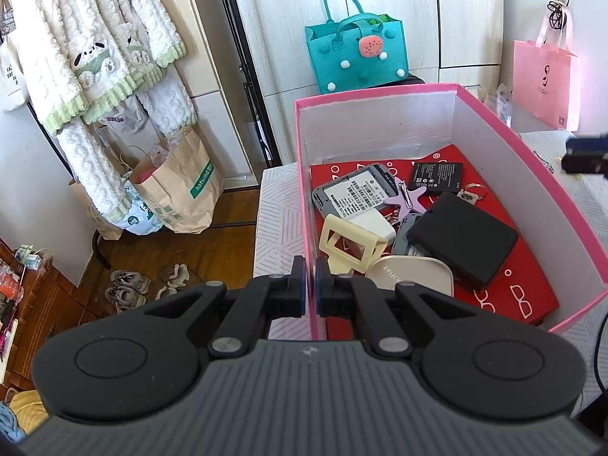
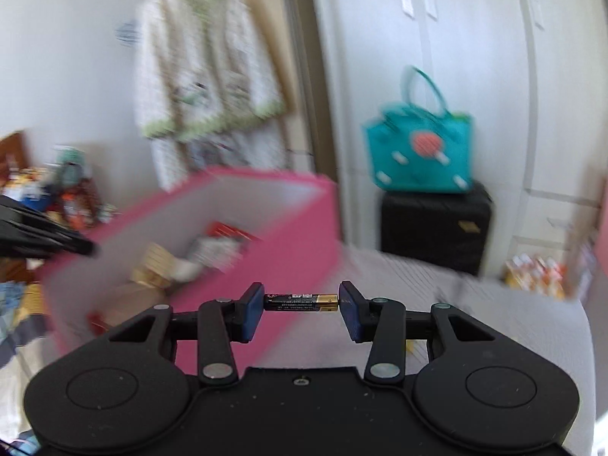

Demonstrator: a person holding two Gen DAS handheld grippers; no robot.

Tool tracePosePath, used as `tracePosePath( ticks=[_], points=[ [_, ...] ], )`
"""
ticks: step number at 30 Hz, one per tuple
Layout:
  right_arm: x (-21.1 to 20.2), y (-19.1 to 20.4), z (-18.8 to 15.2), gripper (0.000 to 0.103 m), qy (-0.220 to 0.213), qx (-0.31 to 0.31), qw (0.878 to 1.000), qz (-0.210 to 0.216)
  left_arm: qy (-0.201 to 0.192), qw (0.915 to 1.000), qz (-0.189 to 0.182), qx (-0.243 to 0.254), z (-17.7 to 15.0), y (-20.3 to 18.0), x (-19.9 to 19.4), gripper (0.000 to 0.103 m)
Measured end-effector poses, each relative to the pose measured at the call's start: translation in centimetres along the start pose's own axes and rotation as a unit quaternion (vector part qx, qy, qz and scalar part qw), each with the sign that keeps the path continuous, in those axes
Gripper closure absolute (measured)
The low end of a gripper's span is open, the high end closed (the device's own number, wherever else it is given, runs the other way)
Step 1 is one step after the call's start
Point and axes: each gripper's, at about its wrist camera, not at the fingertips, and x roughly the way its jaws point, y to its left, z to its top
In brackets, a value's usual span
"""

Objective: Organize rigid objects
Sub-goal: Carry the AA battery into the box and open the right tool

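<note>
Battery (image 2: 301, 301), black with a gold end, held crosswise between the blue pads (image 2: 251, 311) of the right gripper (image 2: 302, 306), each pad pressing one end; it hangs above the pale bedcover (image 2: 494, 326), just right of the pink box (image 2: 296, 243), which is blurred in the right wrist view. Left gripper (image 1: 309, 283) clamped on the near-left wall of the box (image 1: 532, 144), jaws nearly together with the pink wall between them. Box open-topped, white inside, resting on the patterned cover; contents on a red sheet (image 1: 532, 292): black case (image 1: 461, 245), phone battery (image 1: 437, 178), grey phone back (image 1: 351, 193), lilac clip (image 1: 404, 199), cream frame (image 1: 347, 245), cream compact (image 1: 412, 275), key ring (image 1: 473, 192). Beyond the box: teal bag (image 1: 357, 57) against white cupboard doors; fleece garments (image 1: 95, 49) on a rack at left; pink bag (image 1: 545, 79) at right.
</note>
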Motion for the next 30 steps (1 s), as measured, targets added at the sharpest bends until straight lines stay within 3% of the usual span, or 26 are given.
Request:
tracePosePath(
  ticks=[4, 8, 11, 14, 18, 24, 28, 30],
  points=[
    [1.0, 2.6, 2.3, 0.055, -0.007, -0.035, 0.998, 0.044, -0.002, 1.0000, -0.004, 0.002, 0.0, 0.1, 0.1, 0.099],
    [5.5, 5.5, 3.5, 0.055, 0.023, -0.104, 0.993, 0.042, -0.001, 1.0000, -0.007, 0.006, 0.0, 0.1, 0.2, 0.099],
    [8.7, 5.5, 4.8, 0.055, 0.063, -0.083, 0.992, 0.067, 0.000, 0.9999, -0.009, 0.007, 0.0, 0.1, 0.3, 0.099],
    [11.3, 4.8, 5.4, 0.055, 0.111, -0.048, 0.991, 0.062, 0.010, 0.9999, -0.012, 0.003, 0.1, 0.2, 0.7, 0.099],
    [12.4, 4.3, 6.1, 0.050, 0.119, -0.014, 0.990, 0.070, 0.012, 0.9998, -0.015, 0.003, 0.2, 0.3, 0.9, 0.099],
    [11.3, 3.4, 6.0, 0.047, 0.094, 0.032, 0.990, 0.099, 0.011, 0.9997, -0.020, -0.002, 0.2, 0.5, 0.8, 0.099],
    [8.0, 2.1, 5.4, 0.046, 0.055, 0.045, 0.993, 0.095, 0.010, 0.9997, -0.022, -0.006, 0.1, 0.5, 0.8, 0.099],
    [6.0, 1.3, 4.9, 0.040, 0.032, 0.049, 0.995, 0.082, 0.008, 0.9996, -0.024, -0.009, 0.1, 0.7, 0.7, 0.099]
  ],
)
